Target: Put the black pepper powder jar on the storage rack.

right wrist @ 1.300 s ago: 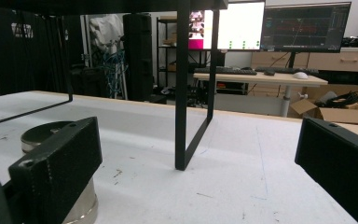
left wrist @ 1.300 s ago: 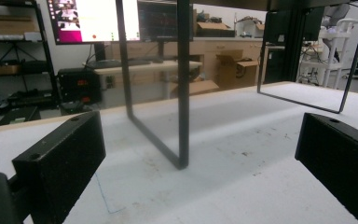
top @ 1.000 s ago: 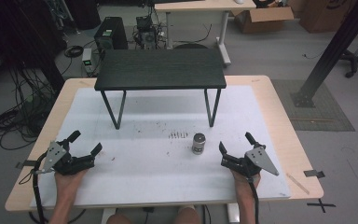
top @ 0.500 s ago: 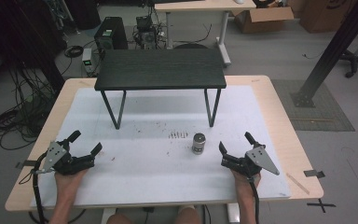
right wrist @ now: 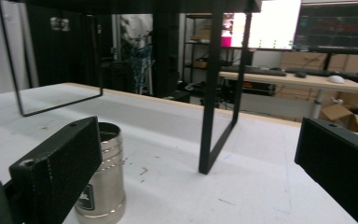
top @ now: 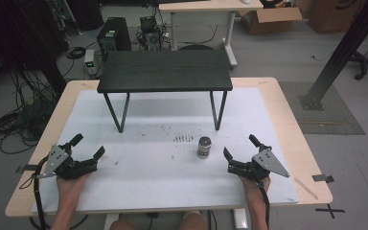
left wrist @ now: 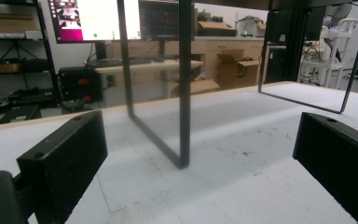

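At 10 o'clock from right gripper [top: 240, 148], near: small upright silver metal canister [top: 204, 147], untouched. Jaws wide apart. At 9 o'clock, well apart: left gripper [top: 88, 145], jaws apart, holding nothing.

A lab: monitors [right wrist: 335, 23], computer tower [top: 114, 36], floor cables [top: 14, 122], cardboard boxes [top: 268, 19].

The room was dim, with soft light from above. The white table top [top: 172, 182] looked pale, without glare. The black stand [top: 165, 71] cast a weak, wide shadow under it. In both gripper views the near jaws were blurred, and bright monitors [left wrist: 98, 18] behind were overexposed.
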{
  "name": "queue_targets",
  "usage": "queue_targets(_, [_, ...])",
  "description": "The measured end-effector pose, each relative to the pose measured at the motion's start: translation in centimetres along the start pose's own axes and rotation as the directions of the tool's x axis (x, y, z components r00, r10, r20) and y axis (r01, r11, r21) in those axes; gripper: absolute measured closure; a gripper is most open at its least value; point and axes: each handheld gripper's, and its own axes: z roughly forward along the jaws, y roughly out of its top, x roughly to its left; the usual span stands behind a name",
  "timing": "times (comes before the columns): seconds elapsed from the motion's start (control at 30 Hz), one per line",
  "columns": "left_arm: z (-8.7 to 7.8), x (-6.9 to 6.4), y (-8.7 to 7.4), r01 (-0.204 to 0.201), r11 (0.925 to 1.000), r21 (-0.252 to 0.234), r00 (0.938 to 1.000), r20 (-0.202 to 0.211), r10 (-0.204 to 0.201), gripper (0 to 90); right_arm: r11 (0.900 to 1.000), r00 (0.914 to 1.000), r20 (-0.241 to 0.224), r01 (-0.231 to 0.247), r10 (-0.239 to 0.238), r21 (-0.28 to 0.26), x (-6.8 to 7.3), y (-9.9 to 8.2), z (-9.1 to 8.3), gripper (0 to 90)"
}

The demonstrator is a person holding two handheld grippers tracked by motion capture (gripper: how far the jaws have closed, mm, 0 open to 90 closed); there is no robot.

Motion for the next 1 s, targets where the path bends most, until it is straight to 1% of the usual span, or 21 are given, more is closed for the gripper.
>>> queue_targets(0.03, [0.0, 0.0, 0.0, 0.0, 1.0, 0.0, 1.0, 0.0, 0.0, 3.3, 0.9999, 0.9994, -0.033, 0.012, -0.012, 0.003, -0.1, 0.4, 0.0, 0.3])
queue_targets(0.07, [0.0, 0.0, 0.0, -0.001, 1.0, 0.0, 1.0, 0.0, 0.001, 3.3, 0.9999, 0.9994, -0.033, 0.012, -0.012, 0.003, -0.1, 0.4, 0.0, 0.3])
queue_targets(0.1, [0.0, 0.0, 0.0, -0.001, 1.0, 0.0, 1.0, 0.0, 0.001, 3.3, 0.9999, 0.9979, -0.063, 0.015, -0.015, 0.007, -0.2, 0.8, 0.0, 0.5])
queue_targets(0.13, [0.0, 0.0, 0.0, -0.001, 1.0, 0.0, 1.0, 0.0, 0.001, 3.3, 0.9999, 0.9979, -0.063, 0.015, -0.015, 0.007, -0.2, 0.8, 0.0, 0.5])
queue_targets(0.2, [0.0, 0.0, 0.0, -0.001, 1.0, 0.0, 1.0, 0.0, 0.001, 3.3, 0.9998, 0.9957, -0.092, 0.013, -0.012, 0.014, -0.4, 1.1, 0.1, 0.5])
queue_targets(0.23, [0.0, 0.0, 0.0, -0.001, 1.0, 0.0, 1.0, 0.0, 0.001, 3.3, 0.9996, 0.9923, -0.122, 0.019, -0.017, 0.02, -0.6, 1.3, 0.2, 0.5])
queue_targets(0.27, [0.0, 0.0, 0.0, -0.001, 1.0, 0.0, 1.0, 0.0, 0.001, 3.3, 0.9996, 0.9923, -0.122, 0.019, -0.017, 0.02, -0.6, 1.3, 0.2, 0.5])
queue_targets(0.3, [0.0, 0.0, 0.0, -0.001, 1.0, 0.0, 1.0, 0.0, 0.001, 3.3, 0.9995, 0.9906, -0.136, 0.02, -0.017, 0.022, -0.6, 1.4, 0.2, 0.6])
queue_targets(0.33, [0.0, 0.0, 0.0, -0.001, 1.0, 0.0, 1.0, 0.0, 0.001, 3.3, 0.9992, 0.9833, -0.181, 0.025, -0.019, 0.032, -0.7, 1.6, 0.4, 1.0])
queue_targets(0.37, [0.0, 0.0, 0.0, -0.001, 1.0, 0.0, 1.0, 0.0, 0.001, 3.3, 0.9992, 0.9833, -0.181, 0.025, -0.019, 0.032, -0.7, 1.6, 0.4, 1.0])
queue_targets(0.4, [0.0, 0.0, 0.0, 0.0, 1.0, 0.0, 1.0, -0.001, 0.0, 3.3, 0.9989, 0.9773, -0.211, 0.021, -0.011, 0.042, -0.8, 1.6, 0.6, 1.4])
queue_targets(0.43, [0.0, 0.0, 0.0, -0.001, 1.0, -0.001, 1.0, -0.001, 0.001, 3.3, 0.9978, 0.972, -0.235, 0.03, -0.015, 0.059, -0.9, 1.7, 0.7, 1.3])
queue_targets(0.53, [0.0, 0.0, 0.0, 0.0, 1.0, 0.0, 1.0, -0.001, 0.0, 3.3, 0.9944, 0.9602, -0.279, 0.038, -0.009, 0.099, -0.8, 1.8, 1.3, 1.3])
queue_targets(0.6, [0.0, 0.0, 0.0, 0.0, 1.0, -0.001, 1.0, -0.001, 0.0, 3.3, 0.9932, 0.9542, -0.299, 0.042, -0.007, 0.109, -0.6, 1.8, 1.6, 1.4])
queue_targets(0.67, [0.0, 0.0, 0.0, -0.001, 1.0, -0.001, 1.0, -0.001, 0.001, 3.3, 0.9919, 0.9484, -0.317, 0.033, 0.008, 0.123, -0.5, 1.7, 2.0, 1.2])
queue_targets(0.7, [0.0, 0.0, 0.0, -0.001, 1.0, -0.001, 1.0, -0.001, 0.001, 3.3, 0.9895, 0.9419, -0.336, 0.04, 0.009, 0.139, -0.1, 1.6, 2.5, 1.3])
queue_targets(0.73, [0.0, 0.0, 0.0, 0.0, 1.0, -0.001, 1.0, -0.001, 0.0, 3.3, 0.9895, 0.9419, -0.336, 0.04, 0.009, 0.139, -0.1, 1.6, 2.5, 1.3])
queue_targets(0.83, [0.0, 0.0, 0.0, -0.001, 1.0, -0.001, 1.0, -0.001, 0.001, 3.3, 0.9835, 0.9334, -0.359, 0.06, 0.005, 0.171, 0.5, 1.4, 3.3, 1.5])
queue_targets(0.87, [0.0, 0.0, 0.0, -0.001, 1.0, -0.001, 1.0, -0.001, 0.001, 3.3, 0.9801, 0.9325, -0.361, 0.068, 0.004, 0.186, 0.8, 1.4, 3.6, 1.5])
queue_targets(0.93, [0.0, 0.0, 0.0, -0.001, 1.0, -0.001, 1.0, -0.002, 0.001, 3.3, 0.9763, 0.935, -0.355, 0.08, -0.003, 0.201, 1.1, 1.3, 4.0, 1.7])
queue_targets(1.0, [0.0, 0.0, 0.0, 0.0, 1.0, -0.001, 1.0, -0.001, 0.0, 3.3, 0.9731, 0.9353, -0.354, 0.077, 0.004, 0.217, 1.3, 1.2, 4.4, 2.2])
